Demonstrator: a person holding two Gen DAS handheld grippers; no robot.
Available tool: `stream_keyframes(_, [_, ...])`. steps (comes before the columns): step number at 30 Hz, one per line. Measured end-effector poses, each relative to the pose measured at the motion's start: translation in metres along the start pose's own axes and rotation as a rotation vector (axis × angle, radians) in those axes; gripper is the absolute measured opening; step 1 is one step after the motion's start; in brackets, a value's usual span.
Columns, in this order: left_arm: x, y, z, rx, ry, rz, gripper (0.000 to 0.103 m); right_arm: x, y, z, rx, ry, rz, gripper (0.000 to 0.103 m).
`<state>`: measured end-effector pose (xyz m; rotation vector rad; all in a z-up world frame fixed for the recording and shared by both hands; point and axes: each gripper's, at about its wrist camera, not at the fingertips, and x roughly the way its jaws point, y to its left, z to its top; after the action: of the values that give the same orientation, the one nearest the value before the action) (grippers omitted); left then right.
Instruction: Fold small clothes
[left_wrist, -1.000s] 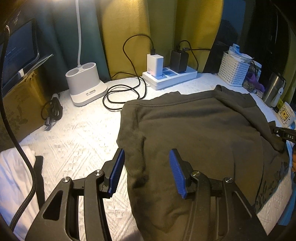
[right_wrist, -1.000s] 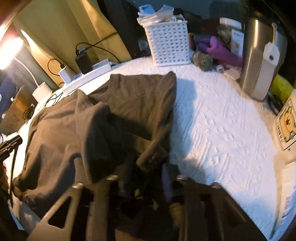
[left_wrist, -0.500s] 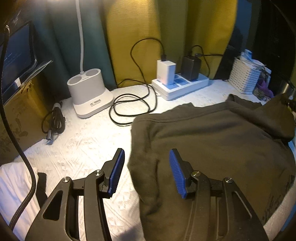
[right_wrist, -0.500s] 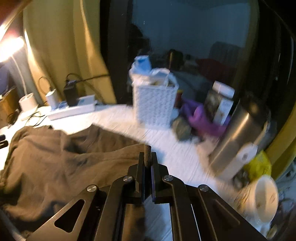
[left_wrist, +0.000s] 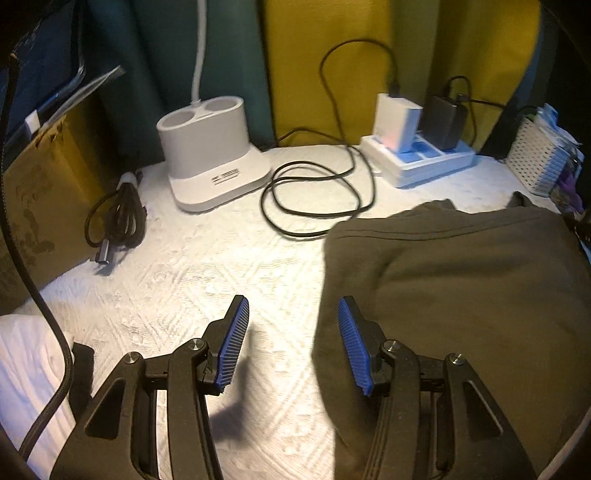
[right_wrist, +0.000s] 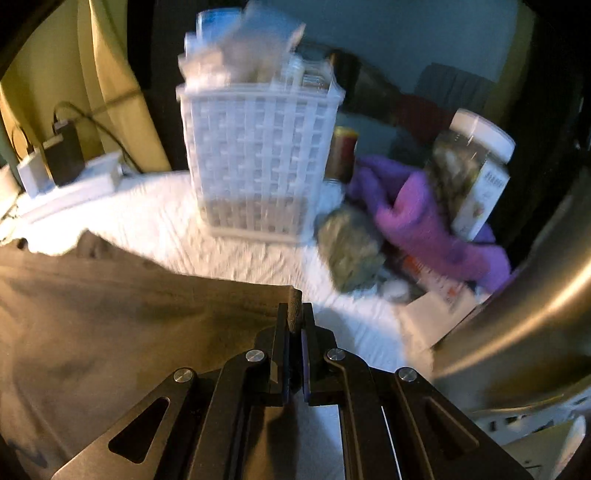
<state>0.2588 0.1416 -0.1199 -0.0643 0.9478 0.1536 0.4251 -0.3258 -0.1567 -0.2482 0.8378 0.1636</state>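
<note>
Olive knit garment (right_wrist: 110, 332) edge pinched in right tongs (right_wrist: 294, 325); left tongs (left_wrist: 291, 347) half-open, empty.

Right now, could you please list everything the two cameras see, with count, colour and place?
garment: 1, dark olive, spread on the white cover, right half of the left view
bed cover: 1, white, textured, under everything
lamp base: 1, white, back left
loose cable: 1, black, coiled beside the lamp base
bundled cable: 1, black, far left
power strip: 1, white, back, with a white charger and a black charger
basket: 1, white lattice, back right
purple cloth: 1, beside the basket
jar: 1, white lid, right
left gripper: black, blue pads, open over the garment's edge
right gripper: black, shut on a garment corner
</note>
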Motion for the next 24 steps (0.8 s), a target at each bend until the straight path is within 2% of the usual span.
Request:
stream_keyframes(3, [0.005,0.007,0.001,-0.022,0.004,-0.015,0.05,-0.001,0.002,0.0,-0.013,-0.001,-0.013,0.005])
stream_keyframes(5, [0.007,0.007,0.001,-0.018,-0.008,-0.055,0.05,-0.001,0.005,0.0,-0.03,0.002,-0.031,0.005])
stream_keyframes(7, [0.011,0.004,0.001,0.0,0.0,-0.086,0.045,-0.002,0.009,0.001,-0.044,0.009,-0.041,0.005])
stream_keyframes(9, [0.016,-0.002,0.0,0.025,0.009,-0.121,0.018,-0.003,0.012,0.002,-0.05,0.014,-0.045,0.005])
stream_keyframes(10, [0.016,-0.005,0.001,0.04,0.0,-0.126,0.013,-0.004,0.013,0.002,-0.049,0.016,-0.043,0.005])
stream_keyframes(11, [0.016,-0.007,0.001,0.05,0.001,-0.137,0.002,-0.006,0.014,0.002,-0.048,0.018,-0.038,0.005])
stream_keyframes(12, [0.016,-0.009,0.003,0.054,-0.001,-0.127,0.002,-0.007,0.015,0.003,-0.049,0.019,-0.036,0.006])
stream_keyframes(18, [0.008,-0.013,0.015,0.137,-0.092,0.075,0.001,-0.03,0.015,0.002,-0.037,0.023,-0.045,0.008])
stream_keyframes(20, [0.01,-0.011,0.017,0.131,-0.081,0.07,0.001,-0.033,0.012,-0.001,-0.037,0.036,-0.048,0.02])
stream_keyframes(21, [0.011,-0.008,0.017,0.117,-0.08,0.073,0.002,-0.034,0.011,-0.003,-0.036,0.042,-0.048,0.047])
stream_keyframes(22, [0.01,-0.005,0.017,0.105,-0.078,0.073,0.003,-0.036,0.011,-0.006,-0.031,0.048,-0.049,0.085])
stream_keyframes(23, [0.008,-0.002,0.017,0.088,-0.07,0.071,0.005,-0.042,0.011,-0.01,-0.022,0.038,-0.046,0.094])
stream_keyframes(24, [0.005,0.001,0.016,0.074,-0.063,0.08,0.004,-0.044,0.011,-0.013,-0.02,0.037,-0.041,0.095])
